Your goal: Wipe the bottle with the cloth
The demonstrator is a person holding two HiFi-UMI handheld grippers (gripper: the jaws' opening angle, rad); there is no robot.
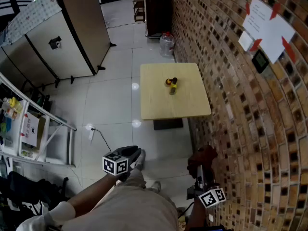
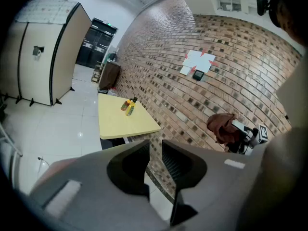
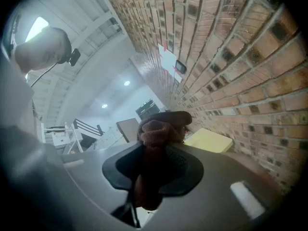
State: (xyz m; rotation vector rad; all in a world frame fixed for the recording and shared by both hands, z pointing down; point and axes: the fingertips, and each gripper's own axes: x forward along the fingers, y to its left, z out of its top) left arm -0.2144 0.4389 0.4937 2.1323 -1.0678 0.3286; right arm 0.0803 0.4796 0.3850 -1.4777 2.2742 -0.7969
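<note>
The right gripper [image 3: 153, 153] is clenched on a bunched brown cloth [image 3: 161, 126], which fills the space between its jaws and spills over their tips. The left gripper [image 2: 155, 150] has its jaws drawn almost together with nothing between them.

The small yellow bottle [image 1: 172, 87] sits near the middle of a pale square table [image 1: 159, 105], toward its far half, with a dark cap at its far end and an orange thing [image 1: 168, 82] touching or just beside it. That thing is too small to name. The bottle's long axis appears to run near to far, tilting slightly left at the near end. I cannot tell whether it lies flat or stands upright.

From both grippers the bottle lies straight ahead and well apart, across a stretch of white tiled floor [image 1: 115, 105]. It sits between their two lines, left of the cloth-bearing right gripper [image 1: 202, 165] and right of the left gripper [image 1: 137, 154], so neither is clearly nearer.

A brick wall [image 1: 250, 129] runs along the right, with the table's right edge close against it.

By my judgement wiping has not begun. The coming move depends on closing that forward gap, with the empty left gripper free to steady the bottle while the cloth [image 1: 202, 158] comes in from the right.
</note>
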